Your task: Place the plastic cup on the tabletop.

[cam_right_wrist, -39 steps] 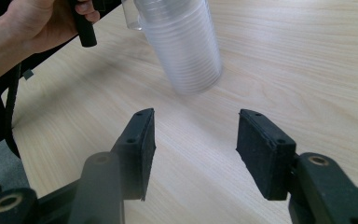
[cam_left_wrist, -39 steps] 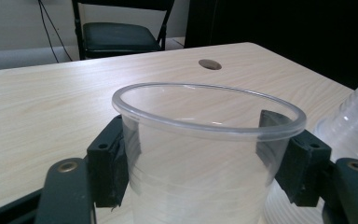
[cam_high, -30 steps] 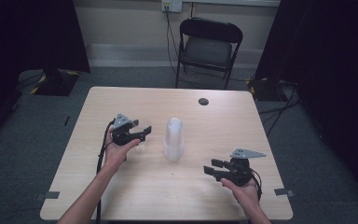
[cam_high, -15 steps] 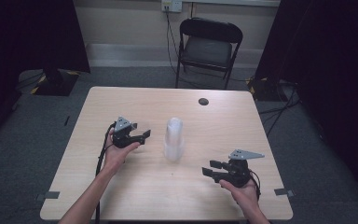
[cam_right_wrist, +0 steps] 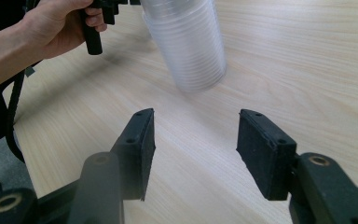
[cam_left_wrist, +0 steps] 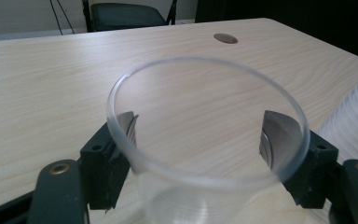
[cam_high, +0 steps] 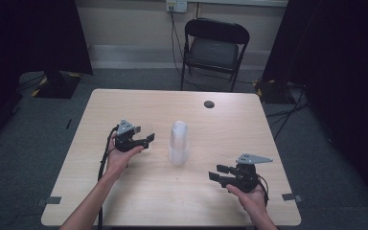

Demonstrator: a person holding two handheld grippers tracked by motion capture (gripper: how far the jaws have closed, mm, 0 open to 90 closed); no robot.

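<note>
Left gripper (cam_high: 146, 139): jaws spread wide around a single clear plastic cup (cam_left_wrist: 205, 135), one jaw on each side of the cup's wall just under the rim, mouth of the cup facing the camera. Stack of clear cups (cam_high: 178, 142): standing on the wooden table (cam_high: 249, 124) just to the right of the left gripper and ahead of the right one, well apart from the latter. Right gripper (cam_right_wrist: 193, 149): jaws wide apart, nothing between them, held low over bare table.

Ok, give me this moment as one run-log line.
left gripper: shut on clear cup | right gripper: open, empty, aimed at cup stack | stack: upright, mid-table
</note>
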